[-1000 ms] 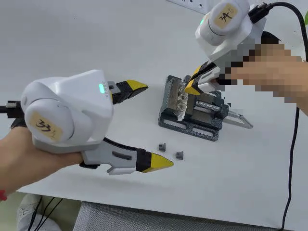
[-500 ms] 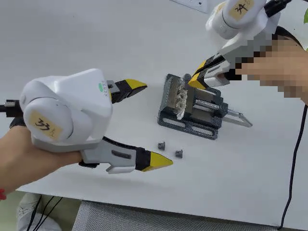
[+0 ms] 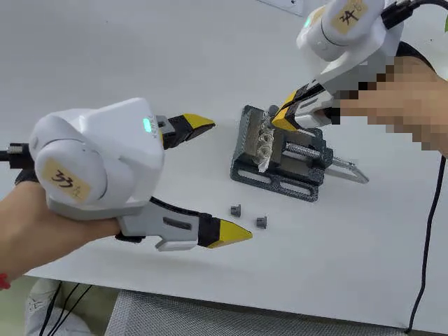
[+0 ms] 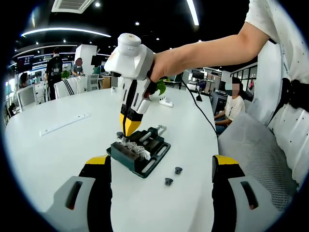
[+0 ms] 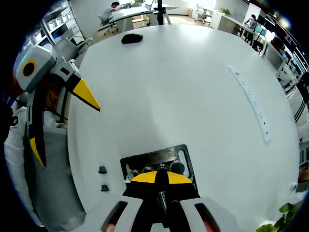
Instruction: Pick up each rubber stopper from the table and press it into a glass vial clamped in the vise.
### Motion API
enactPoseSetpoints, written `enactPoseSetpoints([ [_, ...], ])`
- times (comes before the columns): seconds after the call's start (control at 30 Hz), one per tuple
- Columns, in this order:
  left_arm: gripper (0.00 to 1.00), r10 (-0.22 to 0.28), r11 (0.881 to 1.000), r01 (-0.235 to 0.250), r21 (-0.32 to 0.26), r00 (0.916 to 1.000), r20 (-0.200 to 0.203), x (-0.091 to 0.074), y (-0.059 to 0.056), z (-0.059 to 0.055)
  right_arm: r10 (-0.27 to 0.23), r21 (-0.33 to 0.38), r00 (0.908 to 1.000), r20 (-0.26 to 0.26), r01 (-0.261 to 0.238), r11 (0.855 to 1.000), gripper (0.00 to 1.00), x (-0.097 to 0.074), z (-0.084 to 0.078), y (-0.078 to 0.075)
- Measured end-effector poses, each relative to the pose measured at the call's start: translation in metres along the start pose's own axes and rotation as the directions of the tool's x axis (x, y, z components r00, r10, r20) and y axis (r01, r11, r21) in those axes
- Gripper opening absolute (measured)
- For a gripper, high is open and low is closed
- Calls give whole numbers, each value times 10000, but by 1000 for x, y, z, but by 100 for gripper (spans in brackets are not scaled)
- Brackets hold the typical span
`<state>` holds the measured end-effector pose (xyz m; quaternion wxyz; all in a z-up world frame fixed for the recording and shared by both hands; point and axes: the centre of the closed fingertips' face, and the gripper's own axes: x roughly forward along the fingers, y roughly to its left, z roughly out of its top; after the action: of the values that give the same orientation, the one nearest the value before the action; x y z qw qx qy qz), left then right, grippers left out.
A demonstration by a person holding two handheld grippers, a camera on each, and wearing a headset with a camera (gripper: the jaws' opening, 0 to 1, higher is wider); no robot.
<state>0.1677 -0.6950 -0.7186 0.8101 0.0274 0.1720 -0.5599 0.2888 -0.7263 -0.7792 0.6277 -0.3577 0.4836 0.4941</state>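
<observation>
1. The left gripper (image 3: 218, 178) is held over the near-left part of the table (image 3: 105, 56). Its jaws are spread wide and nothing is between them.

2. One rubber stopper (image 3: 236, 211) and a second stopper (image 3: 261, 222) lie on the table, near each other but apart, between the left gripper's lower tip and the vise (image 3: 280, 168). Handling, by judgement: they are small, light, soft and grippy, so they should not slip, but they can tip or roll if nudged. Grip one across its wider head and leave the narrow plug end free to enter the vial. The front edge of the table is near on this side, so approach from above and do not sweep toward it.

3. The vise stands flat and looks heavy enough to stay put. The glass vials (image 3: 264, 143) are clamped in a row between its jaws. Glass is stiff and brittle, so press straight down along the vial axis with no side load.

4. A dark stopper (image 3: 273, 110) sits at the far end of the row. Whether it is fully seated cannot be told.

5. The right gripper (image 3: 283, 120) points down just beside that stopper. Its jaws are pressed together and nothing is visible between them. There is open room left of and behind the vise. A cable (image 3: 425, 231) hangs well to the right.
</observation>
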Motion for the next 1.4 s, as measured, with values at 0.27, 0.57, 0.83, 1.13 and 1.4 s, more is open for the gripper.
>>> enactPoseSetpoints([
  [0.27,85,15,10000,-15,-44,10000,8,0,1,-1,19,-69,10000,-97,-19,10000,0,2,-1,-2],
  [0.57,85,-34,10000,34,-39,10000,21,2,0,-2,159,-296,9989,-433,-172,9994,0,3,-1,-2],
  [0.83,85,-4,10000,5,-56,10000,87,1,2,-2,336,-489,9959,-838,-378,9981,0,4,0,-2],
  [1.13,84,11,10000,-10,-52,10000,98,2,2,-2,429,-400,9944,-966,-470,9981,0,3,-2,0],
  [1.4,84,43,10000,-42,-67,9999,135,2,3,0,564,-580,9874,-1478,-656,9962,0,4,-3,-2],
])
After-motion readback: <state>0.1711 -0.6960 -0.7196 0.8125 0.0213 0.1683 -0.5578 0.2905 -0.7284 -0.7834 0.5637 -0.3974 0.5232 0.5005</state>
